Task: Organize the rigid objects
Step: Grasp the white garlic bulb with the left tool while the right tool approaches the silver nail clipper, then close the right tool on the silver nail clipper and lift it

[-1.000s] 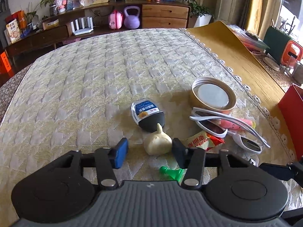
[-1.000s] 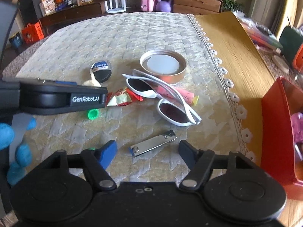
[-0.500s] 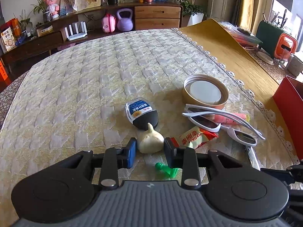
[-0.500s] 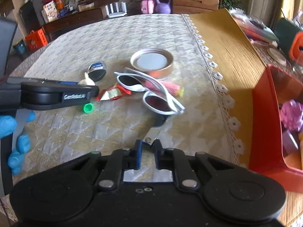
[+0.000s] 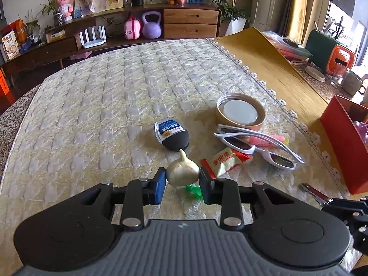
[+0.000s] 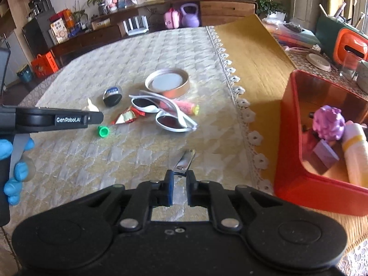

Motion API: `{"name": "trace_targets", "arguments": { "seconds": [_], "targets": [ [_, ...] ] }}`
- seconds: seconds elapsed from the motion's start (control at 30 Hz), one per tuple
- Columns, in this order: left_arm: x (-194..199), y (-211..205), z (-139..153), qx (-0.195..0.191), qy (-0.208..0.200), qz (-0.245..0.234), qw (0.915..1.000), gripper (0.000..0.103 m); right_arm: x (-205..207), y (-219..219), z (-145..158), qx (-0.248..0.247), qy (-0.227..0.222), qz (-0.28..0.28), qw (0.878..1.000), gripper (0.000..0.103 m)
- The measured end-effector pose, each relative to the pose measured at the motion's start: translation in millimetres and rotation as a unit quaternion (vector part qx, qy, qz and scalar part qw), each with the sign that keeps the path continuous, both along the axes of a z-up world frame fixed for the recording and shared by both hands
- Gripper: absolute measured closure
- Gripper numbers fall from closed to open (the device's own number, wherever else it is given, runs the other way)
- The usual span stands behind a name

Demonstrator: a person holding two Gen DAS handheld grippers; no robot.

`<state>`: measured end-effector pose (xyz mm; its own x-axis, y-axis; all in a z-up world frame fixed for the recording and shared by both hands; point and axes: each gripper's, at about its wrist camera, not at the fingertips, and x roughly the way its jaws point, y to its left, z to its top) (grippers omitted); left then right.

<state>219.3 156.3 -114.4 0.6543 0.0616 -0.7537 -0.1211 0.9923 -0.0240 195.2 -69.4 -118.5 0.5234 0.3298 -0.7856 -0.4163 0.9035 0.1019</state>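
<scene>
The garlic bulb [image 5: 182, 171] sits between the pads of the left hand-held gripper [image 5: 182, 185], which are pressed against its two sides; it appears raised a little above the quilted cloth [image 5: 115, 105] that covers the desk [image 5: 260, 57]. Under and just behind it lies a small green cap [image 5: 194, 190]. The nail clipper [image 6: 184, 161] is caught by its near end in the right hand-held gripper [image 6: 178, 187], whose pads stand close together with the metal between them, the free end pointing away over the cloth.

Just beyond the garlic lies a small dark packet [image 5: 172, 135] with a blue label showing a sunflower and Chinese writing too small to read. To its right a red and yellow snack sachet [image 5: 226, 161] carries Chinese characters, also not legible. White sunglasses [image 5: 255, 148] lie beside it, resting over a pink wrapped sweet [image 5: 266, 140], and behind them a round tan lid [image 5: 240, 112] lies with its inside facing up.

From the right wrist view the side of the left hand-held gripper reads "GenRobot.AI" [image 6: 68, 119], and a blue-gloved hand [image 6: 13, 168] grips its handle. At the right edge of the desk stands a red bin [image 6: 296, 174] holding a purple toy [image 6: 329, 123], a cream bottle [image 6: 356, 154] and a small lilac box [image 6: 325, 151].
</scene>
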Motion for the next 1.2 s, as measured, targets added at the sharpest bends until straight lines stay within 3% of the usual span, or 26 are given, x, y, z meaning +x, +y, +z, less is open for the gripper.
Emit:
{"name": "trace_targets", "arguments": {
  "seconds": [0.23, 0.3, 0.33, 0.4, 0.6, 0.67, 0.73, 0.8, 0.9, 1.2],
  "targets": [
    [-13, -16, 17, 0.000, -0.003, -0.017, 0.9999, 0.072, -13, -23, 20, 0.016, -0.017, -0.003, 1.000, 0.094],
    [-16, -23, 23, -0.001, -0.004, -0.025, 0.9997, 0.072, -16, -28, 25, 0.019, -0.023, -0.004, 1.000, 0.096],
    [-17, -27, 25, -0.001, -0.005, -0.030, 0.9995, 0.072, -17, -31, 27, 0.021, -0.024, -0.003, 0.999, 0.103],
    [-20, -35, 30, 0.000, -0.007, -0.039, 0.9992, 0.072, -19, -37, 32, 0.023, -0.029, -0.001, 0.999, 0.103],
    [-26, -55, 38, 0.009, -0.012, -0.058, 0.9982, 0.072, -16, -51, 26, 0.020, -0.023, -0.008, 1.000, 0.103],
    [-28, -58, 38, 0.006, -0.011, -0.058, 0.9982, 0.072, -12, -56, 21, 0.041, 0.005, -0.009, 0.999, 0.094],
    [-29, -59, 38, 0.007, -0.010, -0.060, 0.9981, 0.072, -14, -54, 19, 0.033, 0.001, -0.008, 0.999, 0.080],
    [-29, -59, 37, 0.005, -0.009, -0.060, 0.9981, 0.072, -16, -50, 18, 0.032, -0.001, 0.000, 0.999, 0.075],
    [-30, -57, 35, 0.001, -0.008, -0.059, 0.9982, 0.072, -17, -39, 15, 0.026, 0.001, 0.010, 1.000, 0.059],
    [-32, -50, 28, -0.005, -0.004, -0.063, 0.9980, 0.072, -16, 8, -14, -0.035, 0.005, 0.046, 0.998, 0.064]
  ]
}}
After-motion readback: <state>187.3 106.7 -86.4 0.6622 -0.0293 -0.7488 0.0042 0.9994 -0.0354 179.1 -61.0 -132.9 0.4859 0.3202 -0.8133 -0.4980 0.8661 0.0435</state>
